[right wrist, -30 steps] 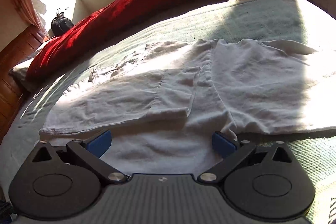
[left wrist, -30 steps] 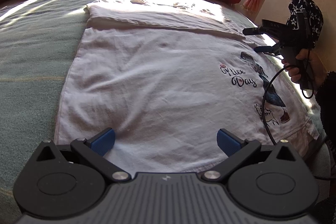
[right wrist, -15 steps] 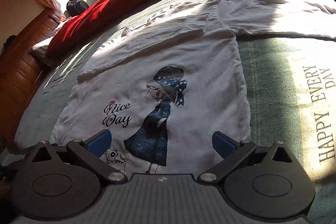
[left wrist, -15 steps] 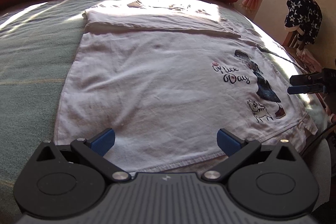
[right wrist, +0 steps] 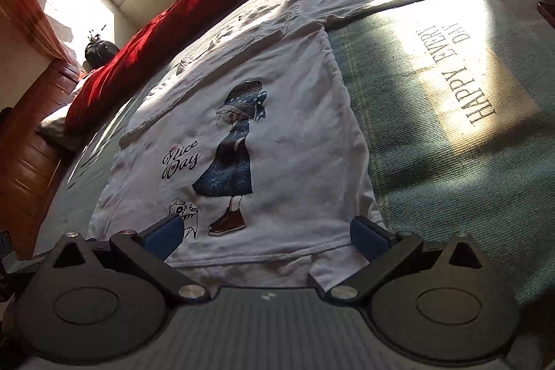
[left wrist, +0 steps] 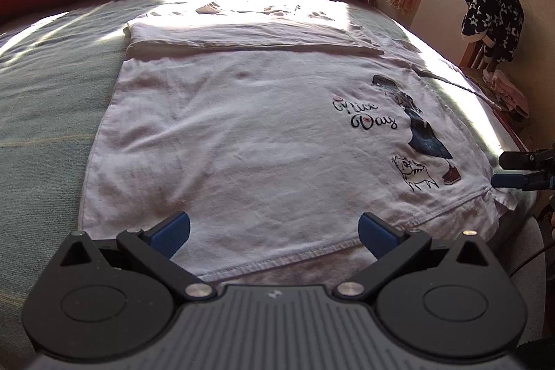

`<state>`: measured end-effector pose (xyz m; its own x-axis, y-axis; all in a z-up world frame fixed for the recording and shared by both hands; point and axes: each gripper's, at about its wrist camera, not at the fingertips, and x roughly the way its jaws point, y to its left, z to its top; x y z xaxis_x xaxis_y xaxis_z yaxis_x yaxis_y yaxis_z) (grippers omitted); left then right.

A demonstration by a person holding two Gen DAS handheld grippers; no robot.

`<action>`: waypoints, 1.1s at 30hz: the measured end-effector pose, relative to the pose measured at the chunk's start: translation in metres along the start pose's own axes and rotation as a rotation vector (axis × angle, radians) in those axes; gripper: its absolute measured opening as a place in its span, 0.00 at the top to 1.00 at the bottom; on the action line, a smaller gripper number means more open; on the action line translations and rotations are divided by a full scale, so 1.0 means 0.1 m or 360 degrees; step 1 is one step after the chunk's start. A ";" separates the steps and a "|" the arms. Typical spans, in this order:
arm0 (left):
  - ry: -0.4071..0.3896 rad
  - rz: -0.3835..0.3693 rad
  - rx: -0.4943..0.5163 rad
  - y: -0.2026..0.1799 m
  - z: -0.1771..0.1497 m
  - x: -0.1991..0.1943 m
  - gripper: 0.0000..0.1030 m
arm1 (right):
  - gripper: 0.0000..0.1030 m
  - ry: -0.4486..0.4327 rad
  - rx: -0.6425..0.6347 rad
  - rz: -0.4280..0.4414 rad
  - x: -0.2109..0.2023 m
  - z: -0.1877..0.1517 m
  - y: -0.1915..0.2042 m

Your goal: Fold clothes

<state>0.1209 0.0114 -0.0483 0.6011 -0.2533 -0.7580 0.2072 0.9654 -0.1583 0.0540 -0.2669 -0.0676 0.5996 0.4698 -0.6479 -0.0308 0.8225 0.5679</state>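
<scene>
White shirt (left wrist: pixel 242 134) flat on bed (left wrist: pixel 45 99), hem between gaping left tongs (left wrist: pixel 274 233), right tongs (right wrist: pixel 265 233)

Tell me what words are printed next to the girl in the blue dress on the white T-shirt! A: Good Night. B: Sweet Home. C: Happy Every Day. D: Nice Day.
D: the white cotton T-shirt shows "Nice Day" in curly black script just beside the printed girl in the blue dress; "Happy Every Day" is printed on the green bed cover instead, not on the shirt.
</scene>
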 end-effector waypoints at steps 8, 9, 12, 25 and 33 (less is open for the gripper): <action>0.0001 -0.0052 0.0017 -0.02 -0.05 -0.06 0.01 | 0.00 0.0036 -0.0082 0.0111 0.02 -0.08 0.30; 0.0017 -0.0065 0.0029 -0.03 -0.07 -0.04 0.01 | 0.00 0.0062 -0.0087 0.0074 0.09 -0.10 0.32; 0.0063 -0.0048 0.0114 -0.08 -0.16 0.02 0.01 | 0.00 0.0061 -0.0092 0.0033 0.17 -0.17 0.31; 0.0070 0.0072 0.0460 -0.51 -0.18 0.13 0.01 | 0.00 0.0036 -0.0143 0.0045 0.16 -0.23 0.30; 0.0095 0.0139 0.0646 -0.50 -0.36 0.00 0.01 | 0.00 0.0052 -0.0192 0.0034 0.18 -0.26 0.31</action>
<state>0.0823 -0.0349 -0.0630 0.5865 -0.1562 -0.7947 0.4522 0.8772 0.1614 0.0432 -0.2241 -0.0749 0.5715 0.4963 -0.6536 -0.1405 0.8438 0.5179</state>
